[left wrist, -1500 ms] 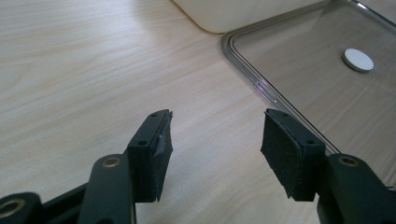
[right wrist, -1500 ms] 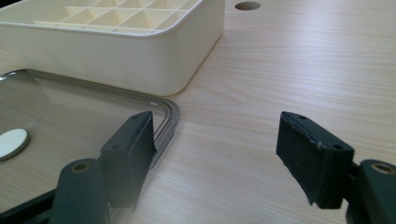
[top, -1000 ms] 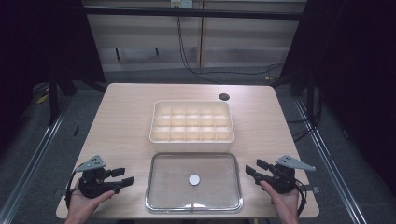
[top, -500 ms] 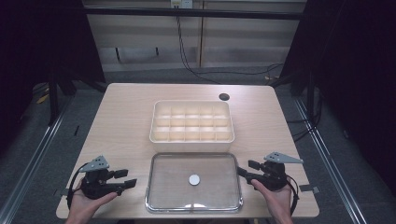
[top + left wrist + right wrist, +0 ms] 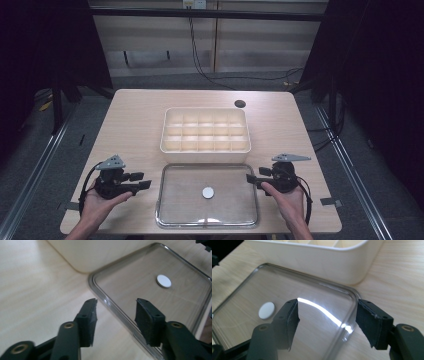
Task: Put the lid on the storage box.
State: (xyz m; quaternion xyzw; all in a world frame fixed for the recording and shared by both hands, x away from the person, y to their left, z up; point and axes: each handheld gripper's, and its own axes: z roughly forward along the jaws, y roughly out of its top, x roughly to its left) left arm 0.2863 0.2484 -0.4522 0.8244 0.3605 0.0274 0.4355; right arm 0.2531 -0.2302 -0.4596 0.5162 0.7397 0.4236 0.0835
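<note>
I see the clear lid (image 5: 207,195) flat at the table's (image 5: 130,125) near edge, just before the white divided box (image 5: 205,129). Left gripper (image 5: 141,181) and right gripper (image 5: 252,179) flank it, jaws apart, gripping nothing

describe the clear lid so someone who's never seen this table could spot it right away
On the wooden table, look at the near edge, between the left gripper and right gripper. The clear lid lies flat there, just in front of the white divided box; unlike the box, it is transparent, with one white disc at its centre.
</note>
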